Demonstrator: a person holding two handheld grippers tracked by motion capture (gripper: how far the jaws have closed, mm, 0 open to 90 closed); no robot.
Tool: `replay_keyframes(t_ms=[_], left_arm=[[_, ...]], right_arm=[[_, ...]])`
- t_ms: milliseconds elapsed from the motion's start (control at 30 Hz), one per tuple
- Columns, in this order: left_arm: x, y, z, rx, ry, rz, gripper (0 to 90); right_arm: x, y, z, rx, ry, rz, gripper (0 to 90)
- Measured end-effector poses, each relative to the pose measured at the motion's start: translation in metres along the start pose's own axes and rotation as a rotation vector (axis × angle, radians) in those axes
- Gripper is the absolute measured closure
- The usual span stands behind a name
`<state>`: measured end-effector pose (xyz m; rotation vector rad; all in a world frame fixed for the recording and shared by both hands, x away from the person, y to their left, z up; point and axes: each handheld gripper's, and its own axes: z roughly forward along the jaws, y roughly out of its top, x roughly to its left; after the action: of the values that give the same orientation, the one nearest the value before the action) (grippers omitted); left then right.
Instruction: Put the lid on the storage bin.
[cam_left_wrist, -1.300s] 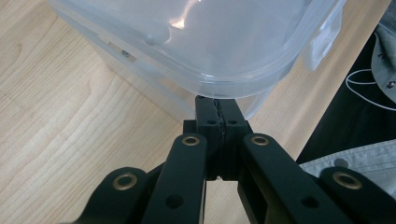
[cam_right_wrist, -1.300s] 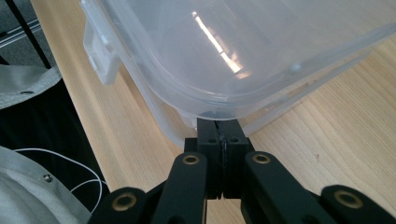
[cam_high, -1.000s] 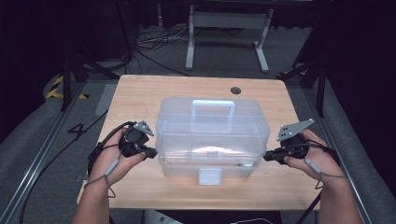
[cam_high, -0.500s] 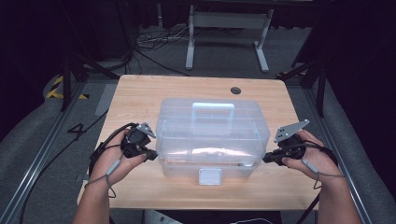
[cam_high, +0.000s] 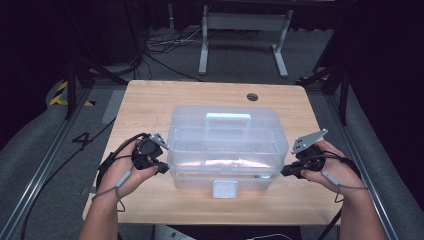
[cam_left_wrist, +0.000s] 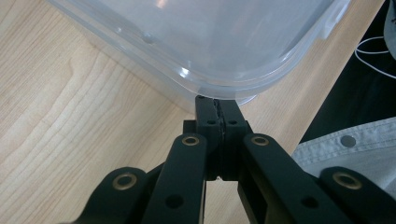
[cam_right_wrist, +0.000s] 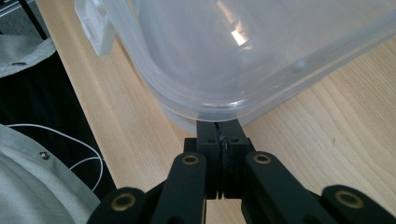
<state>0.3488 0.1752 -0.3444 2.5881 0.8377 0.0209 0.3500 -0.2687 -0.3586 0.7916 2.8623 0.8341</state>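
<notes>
Both tongs are held closed with nothing gripped: the left tongs (cam_high: 162, 167) are tucked tip-first under the lid rim at the left end of the clear plastic box (cam_high: 225, 145), the right tongs (cam_high: 286, 171) likewise at the right end, as seen close up in the left gripper view (cam_left_wrist: 216, 105) and right gripper view (cam_right_wrist: 218, 126). The box is set mid-counter (cam_high: 150, 105), long axis running left-right between the tongs, latch (cam_high: 224, 189) facing the person, handle (cam_high: 228, 118) on top. Both hands are about equally near; a two-sided lift or lid pry is judged next.

Clear plastic storage box (cam_high: 225, 145), lid shut, handle flat, upright mid-table, latch facing person.
</notes>
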Motion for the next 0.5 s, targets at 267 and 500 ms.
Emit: replay_keyframes(t_ms=[267, 500], left_arm=[[-0.0007, 0.0004, 0.0036, 0.036, -0.001, 0.008, 89.7], [-0.0008, 0.0002, 0.0073, 0.063, -0.01, 0.014, 89.7]], right_arm=[[0.0009, -0.0006, 0.0021, 0.028, 0.005, -0.005, 89.1], [0.0011, -0.0013, 0.0043, 0.06, 0.006, -0.01, 89.0]])
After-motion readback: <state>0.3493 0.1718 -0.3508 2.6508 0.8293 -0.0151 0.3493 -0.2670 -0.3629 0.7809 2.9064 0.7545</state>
